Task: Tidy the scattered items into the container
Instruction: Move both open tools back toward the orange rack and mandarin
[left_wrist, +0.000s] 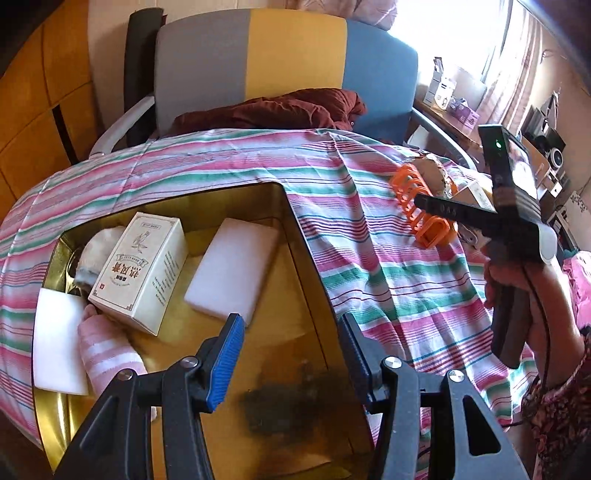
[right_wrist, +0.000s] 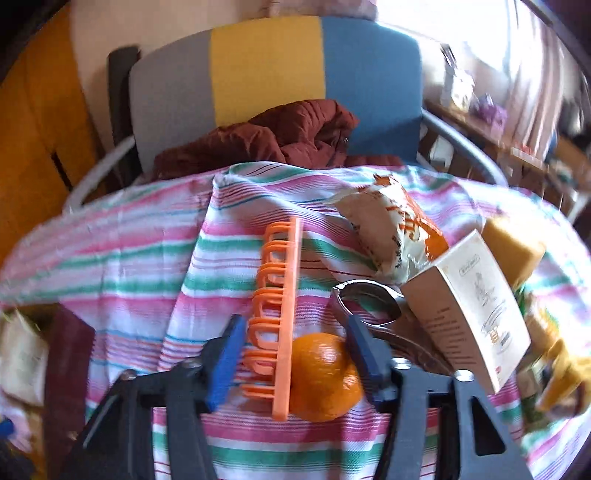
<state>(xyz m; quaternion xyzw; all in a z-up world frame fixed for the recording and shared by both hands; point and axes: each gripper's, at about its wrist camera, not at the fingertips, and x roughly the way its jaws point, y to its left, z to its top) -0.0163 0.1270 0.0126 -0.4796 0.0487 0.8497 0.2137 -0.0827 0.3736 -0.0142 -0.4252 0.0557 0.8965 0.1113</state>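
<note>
Striped cloth (left_wrist: 388, 266) spread over the whole work surface, with a grey, yellow and blue chair (left_wrist: 280, 74) behind it and a maroon garment (left_wrist: 280, 110) heaped on the seat. Gold tin (left_wrist: 306, 254) sunk into the cloth at the near left, open-topped, already holding a cream box (left_wrist: 142, 273) lying tilted, a white sponge (left_wrist: 232, 269) just right of it, a second white block (left_wrist: 55, 343) at the left wall, a pink striped sock (left_wrist: 107, 354) touching the box's near corner, and a pale cloth bundle (left_wrist: 98, 247) behind the box. Left gripper (left_wrist: 291, 354) poised above the tin's near end, jaws spread, nothing between the blue pads (left_wrist: 231, 358).

Right of the tin, loose on the cloth: a crumpled snack bag (right_wrist: 388, 229), another cream box (right_wrist: 469, 310) propped at a tilt, a yellow block (right_wrist: 513, 247) behind that, a metal spoon (right_wrist: 365, 299) partly under the box, an orange rack (right_wrist: 280, 314) lying lengthwise, and an orange (right_wrist: 325, 376) touching the rack's right side. Right gripper (right_wrist: 295, 362) low over rack and orange, jaws spread wide to either side of both, gripping neither. More items at the far right edge, too blurred to name.
</note>
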